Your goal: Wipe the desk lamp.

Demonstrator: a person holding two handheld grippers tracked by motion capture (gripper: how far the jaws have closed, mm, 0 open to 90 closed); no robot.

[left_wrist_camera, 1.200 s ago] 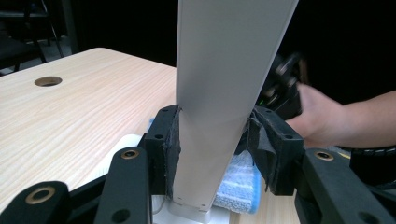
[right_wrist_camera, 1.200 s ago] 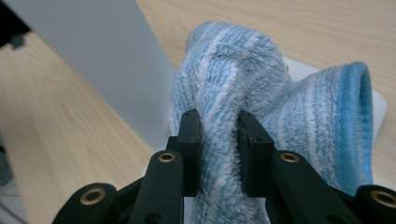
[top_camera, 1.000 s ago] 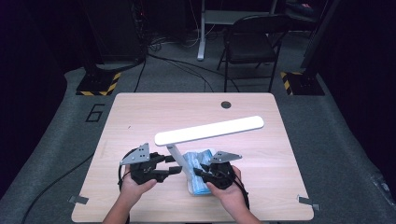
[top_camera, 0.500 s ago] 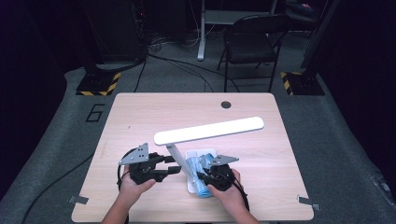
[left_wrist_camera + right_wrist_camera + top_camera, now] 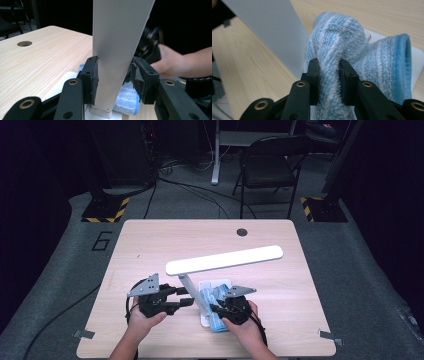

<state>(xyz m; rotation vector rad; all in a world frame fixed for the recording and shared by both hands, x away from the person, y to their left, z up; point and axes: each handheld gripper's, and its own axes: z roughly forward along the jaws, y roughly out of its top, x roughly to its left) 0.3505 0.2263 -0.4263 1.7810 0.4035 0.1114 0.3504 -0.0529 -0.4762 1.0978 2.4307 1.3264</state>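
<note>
From the high view, a white desk lamp (image 5: 224, 260) stood near the front edge of the table (image 5: 150, 240), its base (image 5: 207, 287) under a blue cloth (image 5: 212, 312). The left gripper (image 5: 186, 300) reached the lamp's post; the right gripper (image 5: 216, 310) pressed the cloth. No containers were on the table.

In the left gripper view, the jaws, having just narrowed, clamped the post (image 5: 117, 50).

In the right gripper view, the jaws pinched a fold of the cloth (image 5: 352, 45) narrowly beside the post. Wiping seemed underway, with the lamp's arm probably left.
</note>
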